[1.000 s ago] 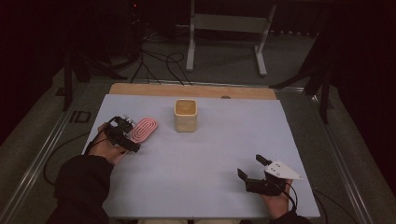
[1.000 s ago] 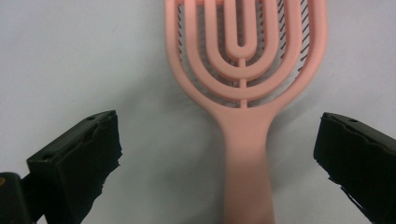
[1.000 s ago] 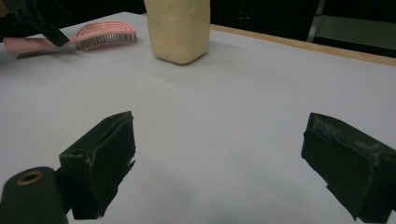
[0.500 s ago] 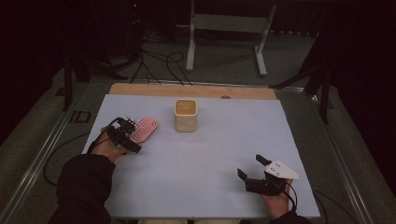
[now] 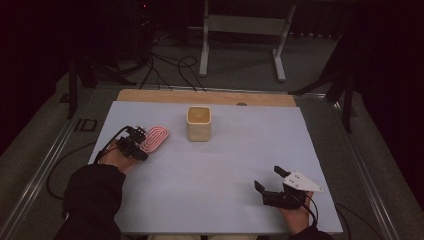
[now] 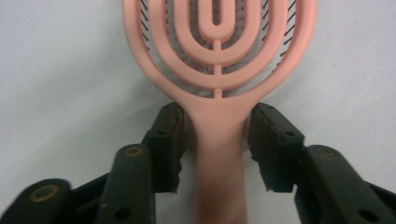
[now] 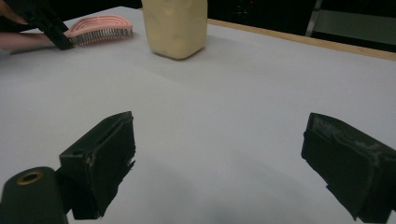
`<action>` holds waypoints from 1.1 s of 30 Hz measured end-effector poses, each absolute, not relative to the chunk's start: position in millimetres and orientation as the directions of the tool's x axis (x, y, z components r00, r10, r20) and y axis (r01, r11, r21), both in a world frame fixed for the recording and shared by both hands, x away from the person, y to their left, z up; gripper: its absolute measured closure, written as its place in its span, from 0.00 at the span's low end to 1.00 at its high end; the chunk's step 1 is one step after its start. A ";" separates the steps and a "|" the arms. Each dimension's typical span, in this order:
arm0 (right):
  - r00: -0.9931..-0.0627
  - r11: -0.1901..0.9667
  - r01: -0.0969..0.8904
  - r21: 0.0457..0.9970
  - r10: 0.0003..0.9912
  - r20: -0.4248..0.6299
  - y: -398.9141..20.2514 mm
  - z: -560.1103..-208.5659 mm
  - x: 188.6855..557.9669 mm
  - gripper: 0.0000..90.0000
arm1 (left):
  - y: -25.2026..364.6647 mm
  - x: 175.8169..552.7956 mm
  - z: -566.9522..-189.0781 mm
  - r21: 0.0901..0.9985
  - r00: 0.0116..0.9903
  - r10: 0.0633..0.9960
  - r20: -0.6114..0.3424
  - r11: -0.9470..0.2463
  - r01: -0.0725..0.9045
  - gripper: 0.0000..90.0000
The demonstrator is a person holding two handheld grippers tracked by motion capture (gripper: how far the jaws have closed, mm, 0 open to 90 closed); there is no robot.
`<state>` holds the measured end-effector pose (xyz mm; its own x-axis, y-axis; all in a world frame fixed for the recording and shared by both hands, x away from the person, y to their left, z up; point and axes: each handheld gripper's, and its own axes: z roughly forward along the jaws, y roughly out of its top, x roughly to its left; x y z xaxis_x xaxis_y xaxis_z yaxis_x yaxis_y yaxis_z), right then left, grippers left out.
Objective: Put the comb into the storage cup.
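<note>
A pink hairbrush (image 5: 155,138) lies bristles down on the pale blue table cover (image 5: 210,175), left of the middle. My left gripper (image 5: 136,143) sits at its near end. In the left gripper view the hairbrush handle (image 6: 218,154) runs between the two black pads (image 6: 164,147), which rest against its sides, so the gripper is shut on it. My right gripper (image 5: 270,181) rests near the front right of the table, open, with nothing between its pads (image 7: 105,158). The hairbrush (image 7: 100,27) also lies far off at the top left of the right gripper view.
A cream square cup (image 5: 199,123) stands upright behind the middle of the table, right of the brush; it is also in the right gripper view (image 7: 175,25). A wooden strip (image 5: 205,96) edges the far side. Cables (image 5: 170,65) and a metal stand (image 5: 240,35) lie on the floor beyond.
My left gripper has crept a little forward along the brush handle toward the head. The brush, the cup and my right gripper have not moved.
</note>
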<state>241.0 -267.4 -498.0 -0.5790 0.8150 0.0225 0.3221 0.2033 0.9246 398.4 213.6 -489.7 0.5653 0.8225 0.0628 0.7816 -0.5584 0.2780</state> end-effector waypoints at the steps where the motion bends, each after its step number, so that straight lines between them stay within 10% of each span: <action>1: -0.579 0.205 0.322 0.924 0.815 0.021 -267.4 -498.0 241.2 0.11 | 213.6 398.9 -489.8 0.276 0.560 0.826 0.062 -0.553 0.786 0.67; 33: -0.579 0.207 0.324 0.923 0.815 0.020 -267.3 -498.2 241.4 0.11 | 218.2 397.5 -489.1 0.275 0.540 0.842 -0.001 -0.519 0.810 0.79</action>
